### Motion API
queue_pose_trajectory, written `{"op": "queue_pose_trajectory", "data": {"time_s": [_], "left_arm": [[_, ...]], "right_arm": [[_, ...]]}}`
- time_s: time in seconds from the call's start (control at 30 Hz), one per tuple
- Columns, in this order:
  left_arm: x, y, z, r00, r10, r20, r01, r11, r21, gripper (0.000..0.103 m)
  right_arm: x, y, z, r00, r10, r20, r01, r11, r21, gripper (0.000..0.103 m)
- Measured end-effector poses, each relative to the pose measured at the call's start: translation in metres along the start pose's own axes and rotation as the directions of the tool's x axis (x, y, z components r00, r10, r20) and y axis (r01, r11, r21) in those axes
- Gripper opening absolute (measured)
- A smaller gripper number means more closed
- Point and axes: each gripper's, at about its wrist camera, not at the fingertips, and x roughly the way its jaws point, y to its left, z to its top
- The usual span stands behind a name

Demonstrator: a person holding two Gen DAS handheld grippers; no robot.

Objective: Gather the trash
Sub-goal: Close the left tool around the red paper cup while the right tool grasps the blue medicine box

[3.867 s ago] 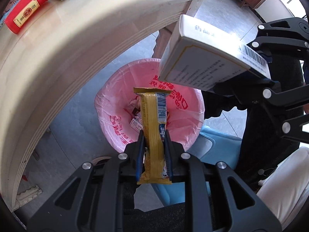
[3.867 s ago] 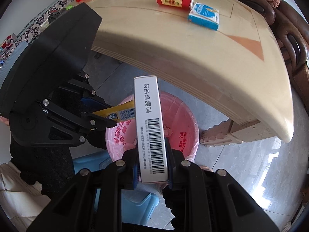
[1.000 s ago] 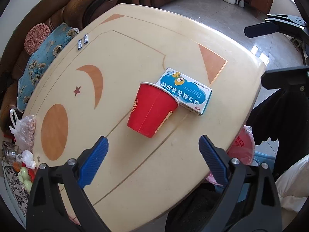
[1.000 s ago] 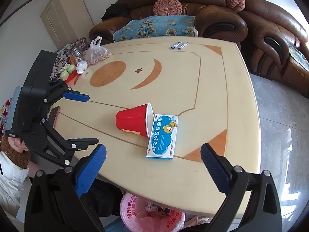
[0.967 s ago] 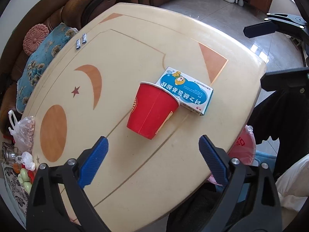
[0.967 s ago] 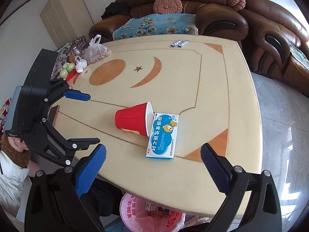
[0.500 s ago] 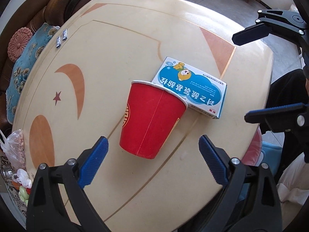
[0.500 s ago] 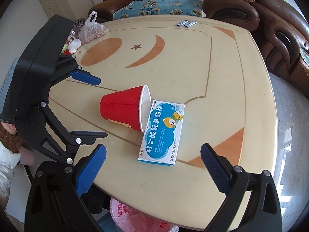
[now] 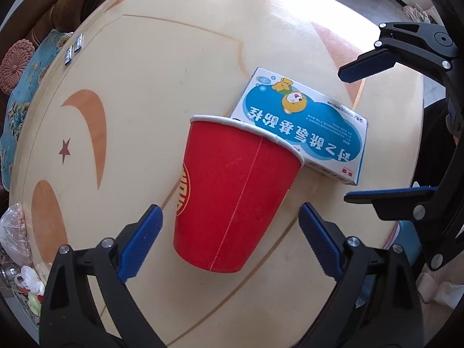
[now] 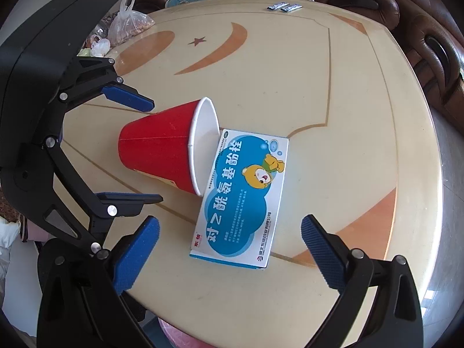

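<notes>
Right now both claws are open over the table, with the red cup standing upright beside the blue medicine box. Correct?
Not quite: the red cup lies on its side, rim against the blue medicine box, as the right wrist view shows. Both the left claw and right claw are open.

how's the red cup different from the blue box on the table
The red cup is round, plain red and tipped on its side; the blue box is flat, rectangular, printed with a cartoon bear and lying face up. The cup's open rim rests against the box's edge. Both lie on the table, ungrasped.
</notes>
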Motion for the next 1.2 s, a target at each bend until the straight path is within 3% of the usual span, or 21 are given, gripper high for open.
{"op": "queue_pose_trajectory", "data": {"time_s": [0.7,0.9,0.97,1.0,1.2], "left_arm": [[0.021,0.0,0.004,1.0,-0.005,-0.015,0.006,1.0,0.011,0.093],[0.022,0.005,0.005,1.0,-0.011,-0.021,0.011,1.0,-0.023,0.087],[0.02,0.001,0.005,0.999,-0.005,-0.032,0.004,1.0,-0.028,0.082],[0.018,0.0,0.005,0.999,-0.001,-0.032,0.0,0.999,-0.04,0.077],[0.014,0.001,0.002,0.999,0.042,-0.032,-0.046,0.987,-0.155,0.07]], "right_arm": [[0.028,-0.001,0.003,0.998,-0.064,-0.002,0.064,0.998,-0.014,0.095],[0.03,0.009,-0.004,0.989,-0.145,-0.002,0.144,0.985,-0.092,0.082],[0.027,0.012,-0.005,0.989,-0.147,0.006,0.147,0.983,-0.113,0.066],[0.027,0.014,-0.004,0.99,-0.144,0.005,0.144,0.982,-0.121,0.063],[0.024,0.012,-0.003,0.991,-0.137,0.003,0.137,0.987,-0.089,0.06]]}}
